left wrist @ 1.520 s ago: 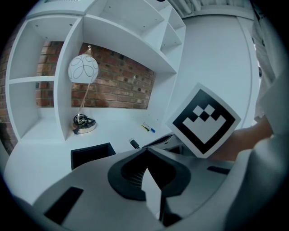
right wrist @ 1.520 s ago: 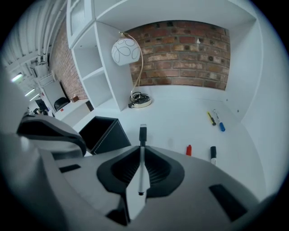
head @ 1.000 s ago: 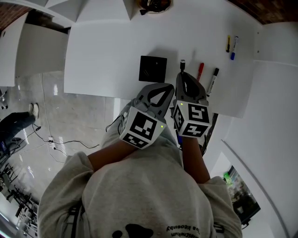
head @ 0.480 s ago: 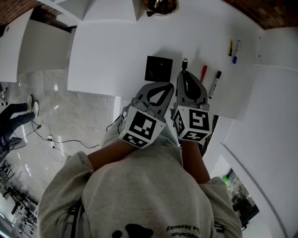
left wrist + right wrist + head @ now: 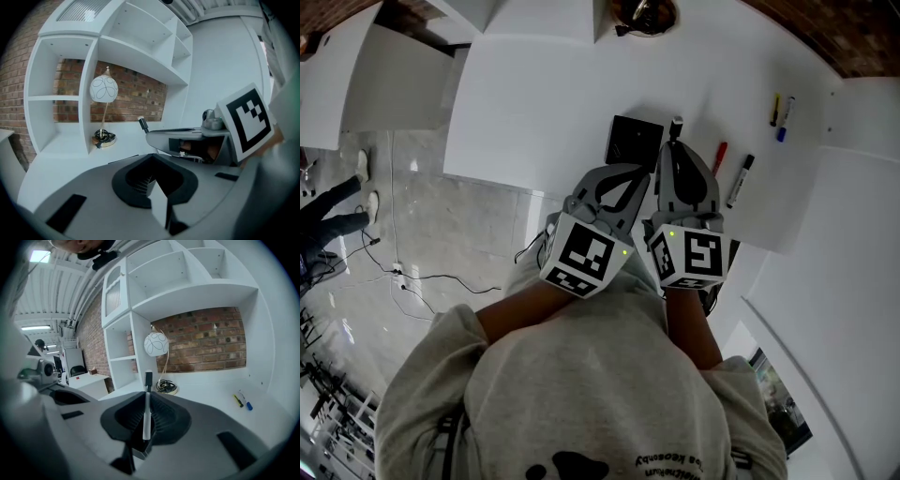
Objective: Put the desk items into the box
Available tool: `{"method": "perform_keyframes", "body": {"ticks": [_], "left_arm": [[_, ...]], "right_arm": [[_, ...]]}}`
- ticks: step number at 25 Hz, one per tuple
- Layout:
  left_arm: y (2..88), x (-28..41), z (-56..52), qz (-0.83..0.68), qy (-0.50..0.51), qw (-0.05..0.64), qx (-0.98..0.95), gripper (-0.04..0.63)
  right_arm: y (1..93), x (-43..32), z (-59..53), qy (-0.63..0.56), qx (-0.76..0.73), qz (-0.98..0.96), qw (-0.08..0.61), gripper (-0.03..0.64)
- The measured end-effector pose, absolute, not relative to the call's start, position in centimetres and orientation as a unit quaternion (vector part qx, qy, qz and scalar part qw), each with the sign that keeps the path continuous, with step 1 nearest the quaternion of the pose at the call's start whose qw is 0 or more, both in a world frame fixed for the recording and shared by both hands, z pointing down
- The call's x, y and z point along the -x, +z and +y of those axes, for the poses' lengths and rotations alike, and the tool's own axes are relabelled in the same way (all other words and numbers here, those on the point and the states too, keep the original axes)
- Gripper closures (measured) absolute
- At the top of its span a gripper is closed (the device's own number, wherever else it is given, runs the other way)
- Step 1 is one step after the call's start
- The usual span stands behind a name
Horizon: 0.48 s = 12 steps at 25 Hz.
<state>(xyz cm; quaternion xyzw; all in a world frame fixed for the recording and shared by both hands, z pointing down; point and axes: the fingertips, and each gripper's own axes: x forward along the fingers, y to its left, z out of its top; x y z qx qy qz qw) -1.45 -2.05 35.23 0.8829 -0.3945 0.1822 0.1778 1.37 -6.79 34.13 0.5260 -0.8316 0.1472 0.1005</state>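
Note:
My right gripper (image 5: 677, 150) is shut on a white pen with a black cap (image 5: 676, 125), which sticks out past its jaws over the desk's front edge. The same pen (image 5: 147, 408) stands upright between the jaws in the right gripper view. Just to the left, my left gripper (image 5: 633, 175) is shut with nothing in it, near a black square pad (image 5: 636, 141). A red pen (image 5: 719, 157) and a black marker (image 5: 741, 180) lie to the right of the grippers. Far right lie a yellow pen (image 5: 774, 108) and a blue pen (image 5: 784, 119). No box is in view.
The white desk (image 5: 544, 103) has a front edge above a tiled floor (image 5: 422, 234). A globe lamp (image 5: 156, 344) with cables at its base (image 5: 642, 14) stands at the back, among white shelves (image 5: 61, 98) before a brick wall (image 5: 206, 338).
The view has slid a little, so the desk items sit further right and lower. Both grippers stay side by side, slightly nearer the black pad. The right one still holds the pen.

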Motion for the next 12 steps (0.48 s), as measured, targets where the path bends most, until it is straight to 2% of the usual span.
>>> {"method": "perform_keyframes", "body": {"ticks": [5,12], "left_arm": [[35.1,2.5,-2.2,-0.408,0.181,0.180,-0.877,0.591],[35.4,3.8,-2.0,-0.426,0.183,0.183,-0.867,0.591]], "right_arm": [[33.2,-0.3,-7.0,0.131,-0.514,-0.845,0.072,0.571],[33.8,1.3,-7.0,0.124,-0.490,-0.860,0.074,0.571]]}}
